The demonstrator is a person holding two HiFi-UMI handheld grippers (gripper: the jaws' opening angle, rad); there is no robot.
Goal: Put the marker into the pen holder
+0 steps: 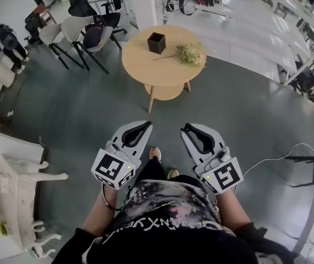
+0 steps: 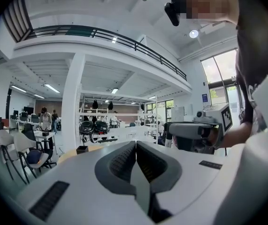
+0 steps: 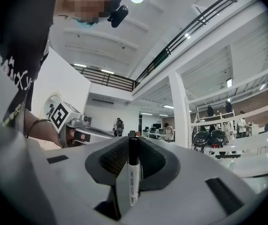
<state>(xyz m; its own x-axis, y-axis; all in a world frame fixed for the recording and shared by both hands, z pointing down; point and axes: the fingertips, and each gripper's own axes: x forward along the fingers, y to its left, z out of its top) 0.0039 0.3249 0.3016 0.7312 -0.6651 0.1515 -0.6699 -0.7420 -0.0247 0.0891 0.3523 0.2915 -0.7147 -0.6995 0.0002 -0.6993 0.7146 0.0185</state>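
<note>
Nearest, my right claw (image 1: 186,127) was clenched on the marker (image 3: 133,172), a white barrel with a black cap pinned between the pads. My left claw (image 1: 147,124), just beside it, was closed with nothing between its jaws. Both claws pointed toward the round wooden table (image 1: 146,70), well apart from them across the grey floor (image 1: 91,109); on it stood the black pen holder (image 1: 156,42), with a bundle of dried plants (image 1: 189,53) lying near it.

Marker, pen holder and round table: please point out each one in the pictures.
marker (image 3: 133,175), right gripper view, on its white barrel.
pen holder (image 1: 155,46), head view, on its side wall.
round table (image 1: 146,65), head view, on bare tabletop.
</note>
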